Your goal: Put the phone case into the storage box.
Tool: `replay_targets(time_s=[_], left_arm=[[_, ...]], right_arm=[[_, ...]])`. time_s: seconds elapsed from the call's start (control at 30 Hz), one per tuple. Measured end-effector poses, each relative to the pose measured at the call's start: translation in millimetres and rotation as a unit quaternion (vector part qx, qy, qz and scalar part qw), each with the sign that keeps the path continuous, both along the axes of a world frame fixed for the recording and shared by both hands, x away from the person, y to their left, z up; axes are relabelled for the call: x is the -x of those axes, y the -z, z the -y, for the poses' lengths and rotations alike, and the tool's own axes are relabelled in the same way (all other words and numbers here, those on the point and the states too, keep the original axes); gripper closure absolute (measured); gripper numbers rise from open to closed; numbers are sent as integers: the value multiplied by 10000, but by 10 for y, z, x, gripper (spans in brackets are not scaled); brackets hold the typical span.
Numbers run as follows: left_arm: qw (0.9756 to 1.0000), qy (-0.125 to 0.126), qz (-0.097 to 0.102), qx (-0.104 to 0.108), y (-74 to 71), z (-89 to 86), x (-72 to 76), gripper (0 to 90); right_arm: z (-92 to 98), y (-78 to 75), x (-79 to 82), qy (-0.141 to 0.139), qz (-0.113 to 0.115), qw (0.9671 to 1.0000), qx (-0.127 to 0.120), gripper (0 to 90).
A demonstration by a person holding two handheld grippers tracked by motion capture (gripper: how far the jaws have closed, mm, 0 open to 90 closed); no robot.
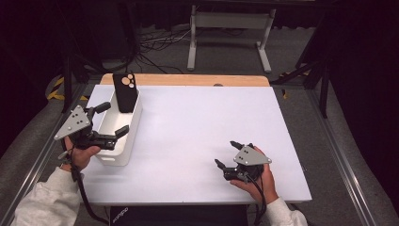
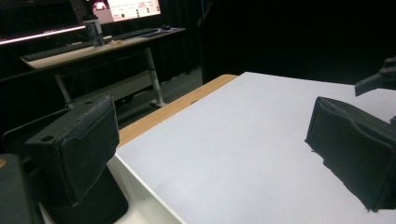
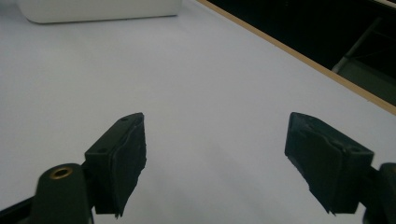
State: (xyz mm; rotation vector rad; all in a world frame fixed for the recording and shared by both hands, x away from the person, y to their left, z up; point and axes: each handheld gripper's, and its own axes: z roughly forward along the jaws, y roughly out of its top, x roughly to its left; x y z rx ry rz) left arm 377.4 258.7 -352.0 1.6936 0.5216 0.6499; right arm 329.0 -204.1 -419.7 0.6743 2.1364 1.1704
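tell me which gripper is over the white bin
The left gripper: its open jaws straddle the white bin holding the black phone case. The right gripper rests apart on the table.

White tabletop (image 1: 197,141) covered most of the high view, with a bare wooden strip (image 1: 188,79) along its far edge. Grey carpet floor (image 1: 226,52) lay beyond it, and a tangle of black cables (image 1: 155,44) ran across the carpet near a white metal frame (image 1: 230,28) on two legs. Yellow-black hazard tape (image 1: 57,88) marked the floor at far left. Metal rails (image 1: 346,165) ran along the tabletop's sides. In the left gripper view a desk (image 2: 93,49) stood in the dark background with a lit monitor (image 2: 128,8) and a can (image 2: 93,31) on it.
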Motion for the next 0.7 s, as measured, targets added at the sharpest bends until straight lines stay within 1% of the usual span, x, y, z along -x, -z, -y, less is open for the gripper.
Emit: replay_targets(time_s=[0.03, 0.07, 0.1, 0.3, 0.4, 0.43, 0.53, 0.7], left_arm=[[10000, 19, 30, -37, 0, 5, 10, 34], [10000, 40, 3, -29, 4, 15, 26, 34], [10000, 53, 20, -4, 11, 30, 35, 33], [9999, 116, -8, -15, 25, 60, 77, 31], [9999, 169, 24, -30, 23, 81, 112, 31], [9998, 195, 37, 1, 29, 96, 132, 31], [9998, 197, 58, -54, 35, 108, 162, 34], [9996, 280, 88, -46, 46, 141, 225, 39]], right_arm=[[1, -2, 2, -4, -3, 10000, -4, 214], [2, -3, 2, 5, 6, 10000, -9, 214], [4, -5, 3, 4, 7, 10000, -11, 214], [7, -11, 10, 11, 30, 10000, -8, 214], [8, -19, 17, 7, 45, 10000, -11, 214], [7, -20, 20, 5, 51, 10000, -16, 214], [8, -25, 24, 8, 63, 10000, -19, 214], [7, -36, 33, 13, 77, 10000, -32, 214]])
